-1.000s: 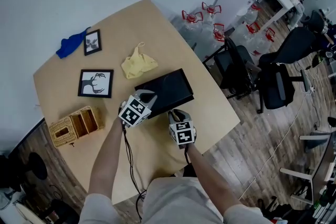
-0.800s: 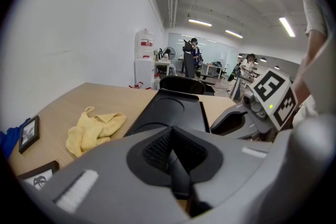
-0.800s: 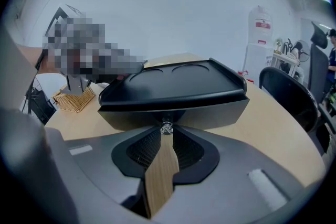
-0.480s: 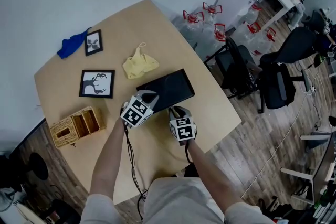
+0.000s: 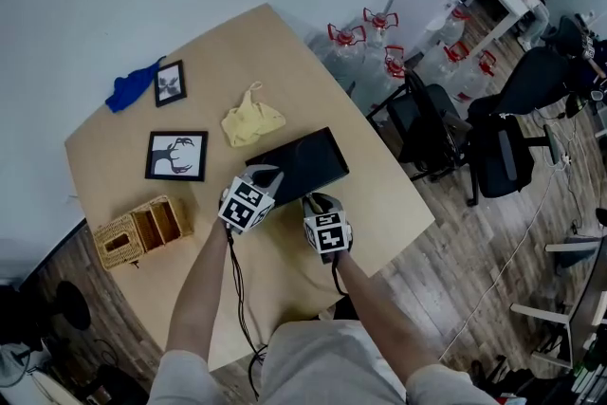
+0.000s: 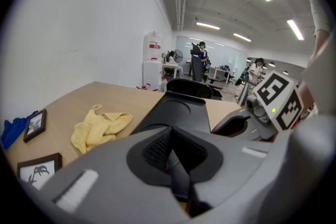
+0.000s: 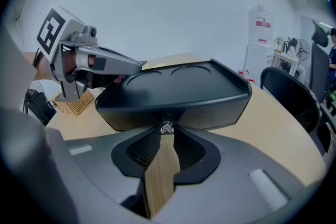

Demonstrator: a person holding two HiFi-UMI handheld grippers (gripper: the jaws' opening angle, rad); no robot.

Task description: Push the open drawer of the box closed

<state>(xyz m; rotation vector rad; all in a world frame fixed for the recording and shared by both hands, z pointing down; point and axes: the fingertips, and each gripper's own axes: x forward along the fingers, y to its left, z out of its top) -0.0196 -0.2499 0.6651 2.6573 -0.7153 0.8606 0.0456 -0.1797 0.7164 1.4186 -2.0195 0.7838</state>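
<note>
The box [image 5: 302,161] sits mid-table [image 5: 228,62], with us at its 6 o'clock. Our right hand-held gripper [image 7: 166,136], jaws together, meets the knob [image 7: 167,127] of the drawer [image 7: 210,113]. Our left hand-held gripper [image 6: 172,136] is closed and empty at the box's corner. We judge the drawer nearly flush, needing only a final press.

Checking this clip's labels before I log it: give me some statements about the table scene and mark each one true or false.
1. A yellow cloth lies on the table beside the black box. True.
2. The wicker organizer sits on top of the box. False: it stands on the table, apart from the box.
3. Two framed pictures lie on the table. True.
4. The left hand-held gripper holds the cloth. False: its jaws stand together with nothing between them, and the cloth lies apart.
5. The right hand-held gripper points at a small knob on the box's front. True.
</note>
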